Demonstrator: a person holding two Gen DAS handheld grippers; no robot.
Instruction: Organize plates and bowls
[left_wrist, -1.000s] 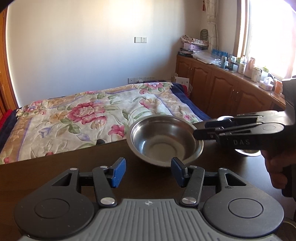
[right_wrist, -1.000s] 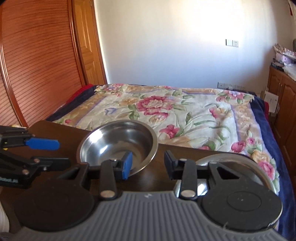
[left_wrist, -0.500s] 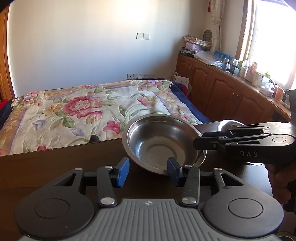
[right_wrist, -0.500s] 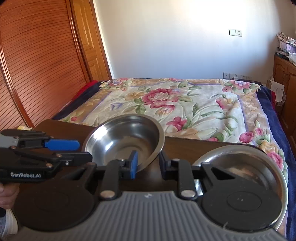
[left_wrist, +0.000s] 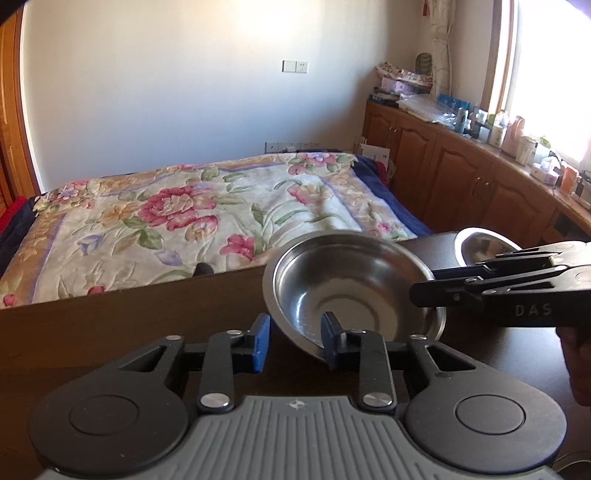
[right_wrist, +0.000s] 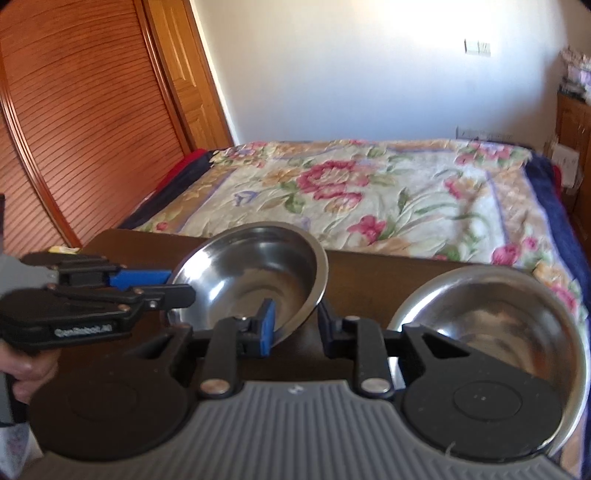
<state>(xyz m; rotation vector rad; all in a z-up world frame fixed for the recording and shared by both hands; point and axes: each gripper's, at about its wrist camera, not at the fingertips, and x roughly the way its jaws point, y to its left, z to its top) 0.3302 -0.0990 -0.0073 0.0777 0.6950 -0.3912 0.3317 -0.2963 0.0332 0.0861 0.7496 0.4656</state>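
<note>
Bed (left_wrist: 192, 218) with a floral cover lies beyond the far edge of the dark wooden table (left_wrist: 110, 325). Wooden cabinets (left_wrist: 461, 177) line the wall by the window.

Steel bowl (left_wrist: 351, 288) sits tilted near the far edge of the table, its near rim low and between both tools. Second steel bowl (right_wrist: 495, 317) rests toward the right edge, well clear of the first; its near part is hidden behind the right tool's body.

Left gripper (left_wrist: 295, 339): fingers apart, the bowl's near rim lying between them; contact cannot be confirmed. The right one of the blue pads (left_wrist: 330, 338) sits over the inner wall.

Right gripper (right_wrist: 295, 325): fingers apart, straddling the first bowl's right rim, the left pad (right_wrist: 267, 326) inside the bowl; not clamped as far as visible
</note>
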